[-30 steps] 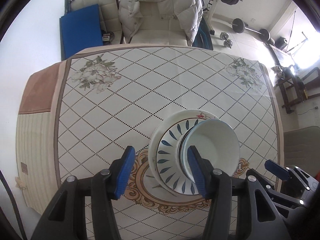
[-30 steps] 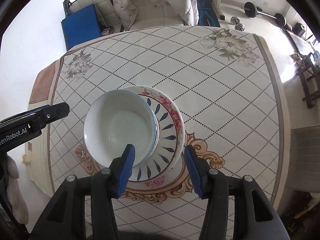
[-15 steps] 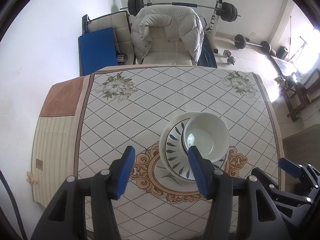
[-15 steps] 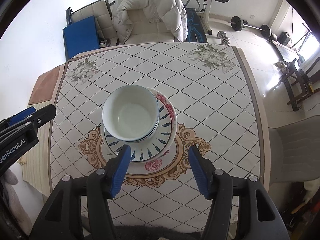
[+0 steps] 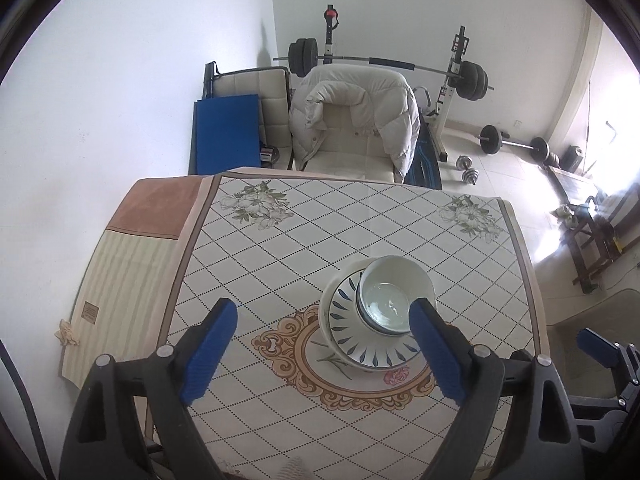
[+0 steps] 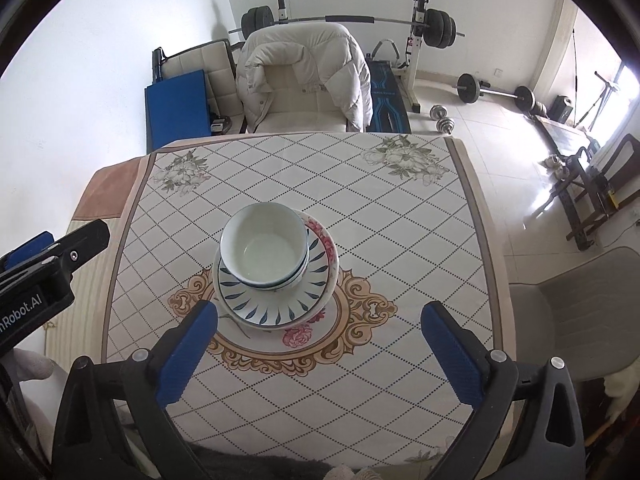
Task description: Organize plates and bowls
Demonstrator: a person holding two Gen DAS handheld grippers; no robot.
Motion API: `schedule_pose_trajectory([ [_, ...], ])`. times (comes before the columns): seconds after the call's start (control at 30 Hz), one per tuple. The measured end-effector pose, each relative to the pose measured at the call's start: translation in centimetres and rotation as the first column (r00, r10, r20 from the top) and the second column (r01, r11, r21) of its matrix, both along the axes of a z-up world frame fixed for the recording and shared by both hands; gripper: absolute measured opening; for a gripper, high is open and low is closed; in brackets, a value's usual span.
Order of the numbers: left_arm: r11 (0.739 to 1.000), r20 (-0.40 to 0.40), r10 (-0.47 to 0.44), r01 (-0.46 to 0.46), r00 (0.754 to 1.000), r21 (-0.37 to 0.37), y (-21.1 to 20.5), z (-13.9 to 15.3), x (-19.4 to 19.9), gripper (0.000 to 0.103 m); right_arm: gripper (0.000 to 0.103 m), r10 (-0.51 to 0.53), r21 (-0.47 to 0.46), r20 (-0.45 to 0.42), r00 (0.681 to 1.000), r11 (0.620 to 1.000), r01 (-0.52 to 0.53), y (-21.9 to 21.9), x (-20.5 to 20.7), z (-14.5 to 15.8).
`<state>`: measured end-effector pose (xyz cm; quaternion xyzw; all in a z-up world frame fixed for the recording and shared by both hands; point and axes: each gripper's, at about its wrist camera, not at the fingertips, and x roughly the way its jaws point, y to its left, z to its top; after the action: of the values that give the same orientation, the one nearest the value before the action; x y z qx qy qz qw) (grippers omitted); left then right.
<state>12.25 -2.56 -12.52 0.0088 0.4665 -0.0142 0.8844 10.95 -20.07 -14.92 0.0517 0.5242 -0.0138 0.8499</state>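
Setting is reading as a room in a private home, doubling as dining area and home gym. A table (image 6: 400,216) is standing in the foreground under a patterned cloth (image 5: 280,248) printed with diamond grid, flower sprays and a gold medallion. A cream padded chair (image 6: 300,96) is sitting at the far edge with a pale puffer jacket (image 5: 360,104) draped over its back. Behind it, a rack is holding a loaded barbell (image 6: 344,20) against a white wall; a second barbell (image 5: 512,144) and small dumbbells (image 6: 442,118) are lying on the light tiled floor (image 6: 500,148). A blue mat (image 5: 226,132) is leaning, possibly against a second chair. Daylight is glaring in at right.
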Motion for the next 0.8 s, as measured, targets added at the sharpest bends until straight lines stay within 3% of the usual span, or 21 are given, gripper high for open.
schedule_pose_trajectory([
  [0.5,0.999,0.079,0.013,-0.017,0.997,0.047,-0.6,5.4,-8.6,0.088,0.103,0.015,0.009,0.121,0.993,1.0,-0.016,-1.0,-7.7,6.2],
  [0.8,0.999,0.104,-0.033,0.029,0.994,0.036,-0.5,9.6,-14.1,0.088,0.103,-0.011,-0.044,0.234,0.972,0.999,0.022,-1.4,-15.4,12.7],
])
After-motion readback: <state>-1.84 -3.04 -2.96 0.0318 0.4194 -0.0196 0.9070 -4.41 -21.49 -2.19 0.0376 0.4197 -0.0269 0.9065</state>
